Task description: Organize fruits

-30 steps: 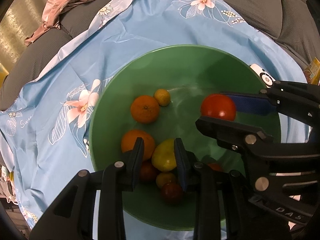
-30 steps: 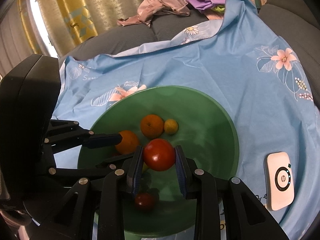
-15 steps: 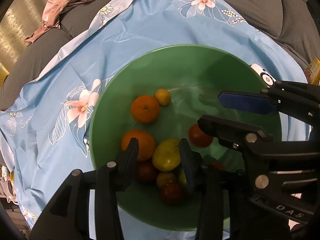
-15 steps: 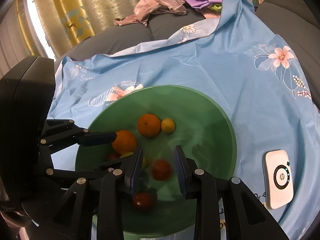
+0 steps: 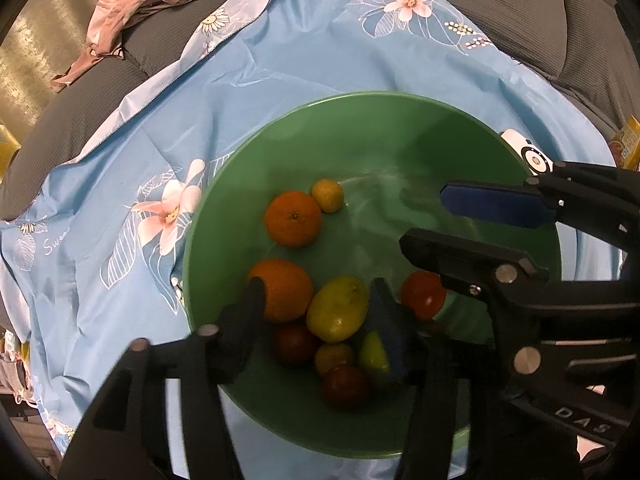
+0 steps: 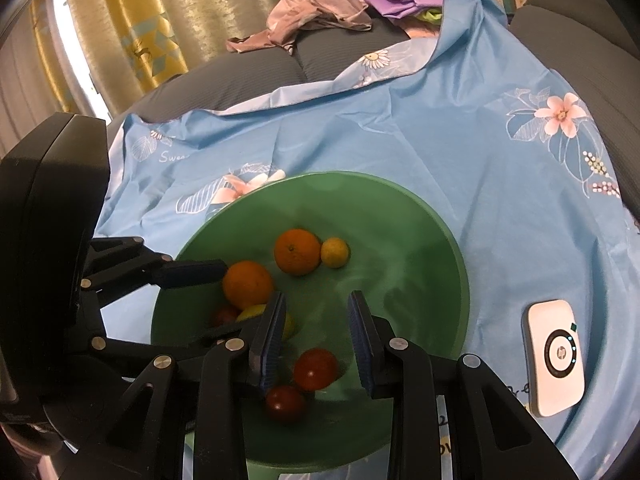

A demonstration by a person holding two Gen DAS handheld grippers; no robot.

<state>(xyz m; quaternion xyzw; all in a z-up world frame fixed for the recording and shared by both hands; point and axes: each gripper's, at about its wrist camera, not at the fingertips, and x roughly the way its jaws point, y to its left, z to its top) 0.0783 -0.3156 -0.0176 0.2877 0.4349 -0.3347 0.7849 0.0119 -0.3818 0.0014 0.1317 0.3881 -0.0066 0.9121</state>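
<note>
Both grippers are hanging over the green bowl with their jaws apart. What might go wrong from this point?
1. The left gripper straddles the lemon with an orange beside one finger; closing could nudge the orange.
2. The right gripper sits close by over the green bowl, so the two could collide.
3. The red tomato rests loose on the curved floor and may roll.

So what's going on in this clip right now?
A person with two handheld grippers is gathering fruit into a green bowl on a blue flowered cloth. The right gripper and left gripper both hang open and empty over the bowl. A red tomato lies inside among oranges and lemons.
</note>
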